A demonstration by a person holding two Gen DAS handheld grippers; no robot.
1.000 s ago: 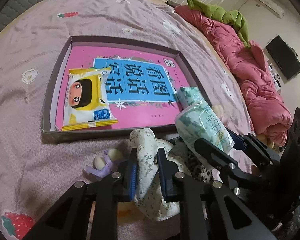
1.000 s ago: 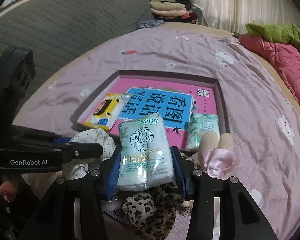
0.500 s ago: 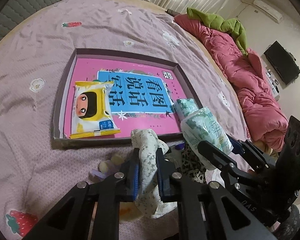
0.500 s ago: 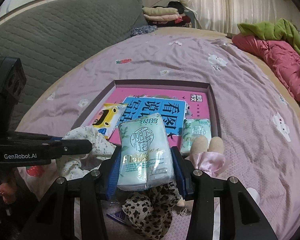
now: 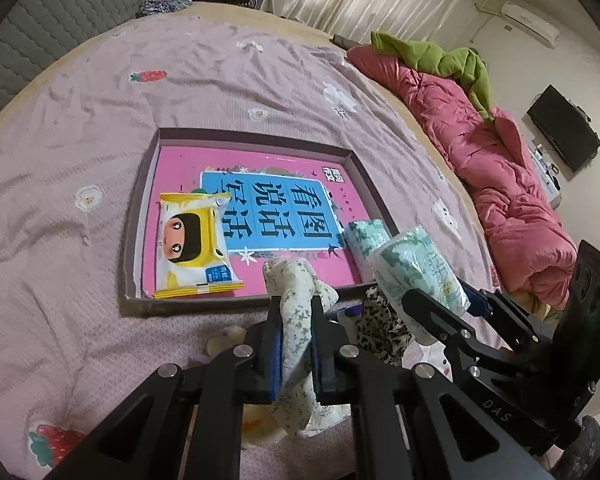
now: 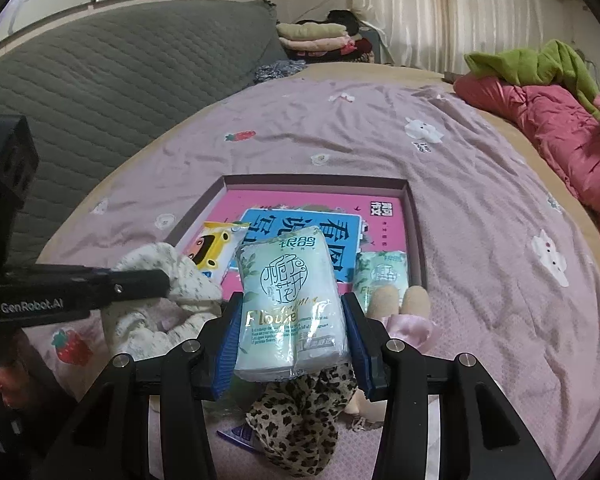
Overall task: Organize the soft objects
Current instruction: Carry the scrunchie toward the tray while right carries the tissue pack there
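My left gripper (image 5: 296,312) is shut on a white floral cloth (image 5: 296,320), lifted above the bed just in front of the shallow box (image 5: 140,216). The cloth (image 6: 160,300) hangs in folds below its jaws. My right gripper (image 6: 292,320) is shut on a pale green tissue pack (image 6: 290,304), held upright; the same tissue pack (image 5: 416,272) shows at the right of the left wrist view. Inside the box lie a pink book (image 5: 268,208), a yellow wet-wipe packet (image 5: 192,244) and a second small green tissue pack (image 6: 382,276).
A leopard-print cloth (image 6: 300,412) and a plush toy with pink satin (image 6: 404,316) lie on the purple sheet (image 5: 60,160) under the grippers. A red quilt (image 5: 500,168) with a green garment (image 5: 440,56) lines the right side. A grey headboard (image 6: 100,80) stands behind.
The left jaws closed tighter on the floral cloth and lifted it. Both grippers rose slightly, so the box sits lower and farther in view. The right grip on the tissue pack is unchanged.
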